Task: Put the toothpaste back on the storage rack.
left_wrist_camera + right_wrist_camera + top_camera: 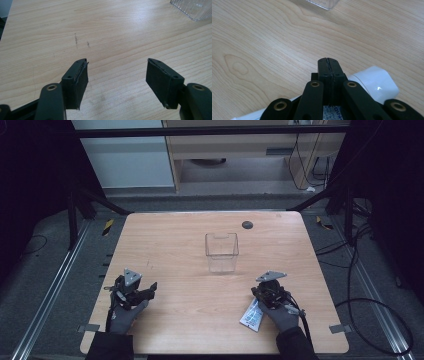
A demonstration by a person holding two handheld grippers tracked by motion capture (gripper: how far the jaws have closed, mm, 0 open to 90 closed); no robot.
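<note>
- The white tube (pixel 374 83) with blue print lies flat on the table at about five o'clock from the table's middle, close to the near edge; its ribbed white cap end shows just beside your right jaws in the right gripper view.
- Your right gripper (pixel 264 292) has its jaws pressed fully together, pad against pad, with nothing seen between them; they sit over the tube, and whether they touch it cannot be told.
- Your left gripper (pixel 116 75) is at about seven o'clock, jaws spread wide and empty, their black ridged pads hanging just above bare wood.
- The clear plastic container (pixel 221 252), square-sided and open-topped, stands upright near the table's centre, well apart from both grippers.
- The table (pixel 175 245) is pale wood-grain laminate with rounded corners, a few faint dark scuffs ahead of your left jaws.
- A small dark round disc (pixel 247 225) sits at about one o'clock, near the far edge.
</note>
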